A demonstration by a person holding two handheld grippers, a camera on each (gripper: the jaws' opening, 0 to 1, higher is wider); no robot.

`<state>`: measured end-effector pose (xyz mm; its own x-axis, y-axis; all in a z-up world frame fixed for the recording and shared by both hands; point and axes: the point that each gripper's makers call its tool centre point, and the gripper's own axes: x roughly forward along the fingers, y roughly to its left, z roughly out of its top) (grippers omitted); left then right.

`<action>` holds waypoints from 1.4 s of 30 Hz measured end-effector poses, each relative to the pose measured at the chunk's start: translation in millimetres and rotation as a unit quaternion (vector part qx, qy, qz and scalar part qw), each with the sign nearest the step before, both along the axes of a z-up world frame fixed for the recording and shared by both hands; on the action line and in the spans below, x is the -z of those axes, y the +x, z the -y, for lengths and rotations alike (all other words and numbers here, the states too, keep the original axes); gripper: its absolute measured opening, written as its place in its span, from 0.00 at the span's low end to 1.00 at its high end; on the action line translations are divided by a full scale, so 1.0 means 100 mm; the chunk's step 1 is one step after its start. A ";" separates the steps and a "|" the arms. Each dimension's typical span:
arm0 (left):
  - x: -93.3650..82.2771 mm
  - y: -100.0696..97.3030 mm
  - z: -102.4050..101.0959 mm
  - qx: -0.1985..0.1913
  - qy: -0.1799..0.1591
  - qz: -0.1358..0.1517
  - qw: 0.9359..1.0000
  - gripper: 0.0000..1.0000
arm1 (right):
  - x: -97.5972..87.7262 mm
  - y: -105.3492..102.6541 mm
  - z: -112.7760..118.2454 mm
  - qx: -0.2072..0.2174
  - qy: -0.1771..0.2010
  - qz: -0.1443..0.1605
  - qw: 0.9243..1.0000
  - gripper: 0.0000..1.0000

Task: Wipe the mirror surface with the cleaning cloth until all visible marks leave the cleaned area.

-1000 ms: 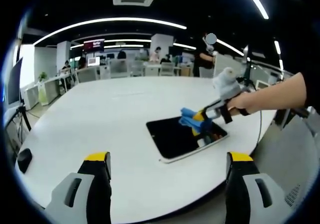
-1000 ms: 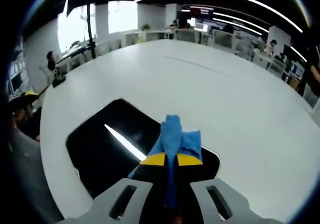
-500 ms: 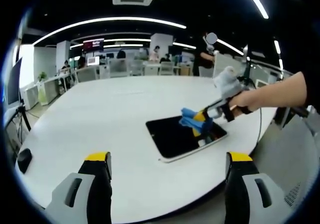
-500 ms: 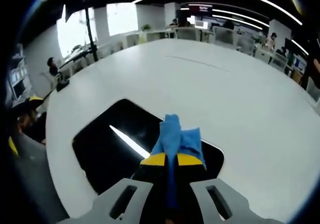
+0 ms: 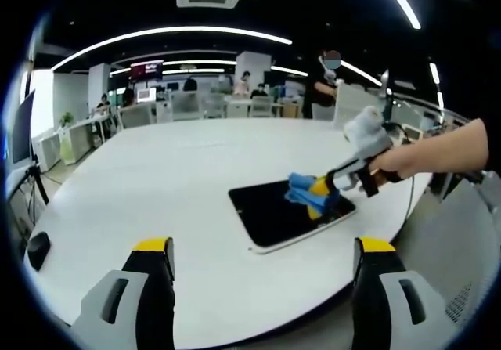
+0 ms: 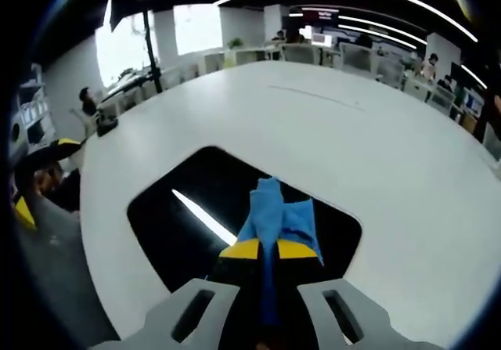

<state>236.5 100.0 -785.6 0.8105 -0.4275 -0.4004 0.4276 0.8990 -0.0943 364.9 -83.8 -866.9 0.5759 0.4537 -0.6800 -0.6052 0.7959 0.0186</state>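
Observation:
A dark rectangular mirror (image 5: pixel 274 213) (image 6: pixel 196 240) lies flat on the white round table (image 5: pixel 156 178), reflecting a ceiling light strip. My right gripper (image 6: pixel 268 250) (image 5: pixel 322 193) is shut on a blue cleaning cloth (image 6: pixel 274 215) (image 5: pixel 304 192), which hangs over the mirror's right part; whether it touches the glass I cannot tell. A person's hand holds that gripper from the right in the left gripper view. My left gripper (image 5: pixel 262 260) stands open near the table's front edge, well short of the mirror, with nothing between its fingers.
The white table (image 6: pixel 376 154) spreads wide around the mirror. A small black object (image 5: pixel 37 248) lies at its left edge. Office desks, chairs and people (image 5: pixel 321 88) stand in the background. A tripod stand (image 6: pixel 149 48) rises at the table's far side.
The right gripper and cloth slid toward the mirror's right end in the left gripper view. The left gripper stayed still.

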 end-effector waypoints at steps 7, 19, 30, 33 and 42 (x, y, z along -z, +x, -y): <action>0.00 0.00 0.00 0.000 0.000 0.000 1.000 0.95 | 0.00 -0.09 -0.01 -0.002 -0.002 0.002 1.000 0.01; 0.01 -0.01 -0.01 -0.001 0.001 -0.003 1.000 0.95 | 0.00 -0.30 -0.03 -0.017 -0.002 0.004 1.000 0.01; 0.00 -0.01 0.00 -0.001 0.000 -0.003 1.000 0.95 | -0.01 -0.50 -0.03 -0.029 0.001 0.010 1.000 0.01; 0.00 -0.01 0.00 -0.001 -0.001 -0.003 1.000 0.95 | -0.01 -0.53 -0.04 -0.030 0.001 0.011 0.999 0.01; -0.01 -0.01 -0.01 -0.003 -0.002 -0.001 1.000 0.94 | -0.01 -0.64 -0.05 -0.040 -0.003 0.010 0.999 0.01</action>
